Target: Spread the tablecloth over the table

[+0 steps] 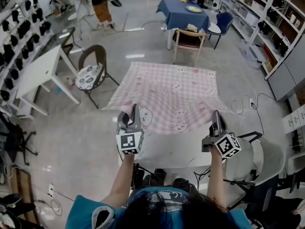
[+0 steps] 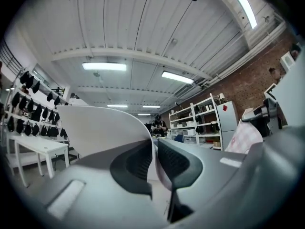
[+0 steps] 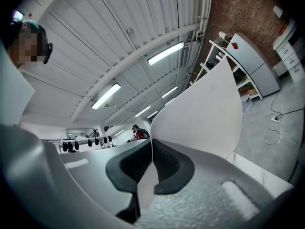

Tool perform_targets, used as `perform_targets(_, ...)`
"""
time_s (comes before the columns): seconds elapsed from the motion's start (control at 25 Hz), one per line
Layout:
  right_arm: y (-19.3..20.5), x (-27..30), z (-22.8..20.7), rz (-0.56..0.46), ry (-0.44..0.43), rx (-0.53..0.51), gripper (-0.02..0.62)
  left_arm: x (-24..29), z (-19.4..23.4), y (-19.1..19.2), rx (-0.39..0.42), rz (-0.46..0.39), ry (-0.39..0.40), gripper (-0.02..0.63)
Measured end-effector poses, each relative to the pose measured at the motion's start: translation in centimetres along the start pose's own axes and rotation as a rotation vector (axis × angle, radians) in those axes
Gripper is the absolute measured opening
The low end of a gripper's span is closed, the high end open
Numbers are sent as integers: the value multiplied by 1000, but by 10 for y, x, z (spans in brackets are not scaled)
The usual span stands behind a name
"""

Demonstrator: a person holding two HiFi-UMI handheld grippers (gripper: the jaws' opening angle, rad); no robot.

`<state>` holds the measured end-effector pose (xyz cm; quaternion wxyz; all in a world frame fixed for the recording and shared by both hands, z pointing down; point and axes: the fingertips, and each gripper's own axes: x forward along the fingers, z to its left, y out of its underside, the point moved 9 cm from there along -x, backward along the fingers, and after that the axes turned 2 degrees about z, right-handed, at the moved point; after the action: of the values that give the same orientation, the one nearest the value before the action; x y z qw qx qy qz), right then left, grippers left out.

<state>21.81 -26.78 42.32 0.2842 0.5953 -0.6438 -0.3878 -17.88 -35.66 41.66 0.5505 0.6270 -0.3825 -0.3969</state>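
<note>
Tablecloth (image 1: 171,97): stretched out over table (image 1: 176,152), near strip bare.
Left gripper (image 1: 132,112): clenched on near hem, table's left, for tension.
Right gripper (image 1: 216,116): clenched on same hem, table's right.

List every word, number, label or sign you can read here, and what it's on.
No text is readable in any view.
Marker cubes on the left gripper and right gripper: black-and-white square patterns, no letters.
The tablecloth: cartoon prints only; any lettering is too small to read.
</note>
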Motion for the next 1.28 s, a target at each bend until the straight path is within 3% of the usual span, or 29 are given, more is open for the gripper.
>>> perform_targets(0.28,28,-18,-17,95,72,70,8,-35,-1,45,-112,182,-20,54)
perform_targets(0.72,70,-85,-37,191,107,279,6,-88,-19,65,-186,271,-90,44)
perform_targets(1.28,111,-157,-68,317,180,336,6,-168,-44,113,-271,446,-148,46)
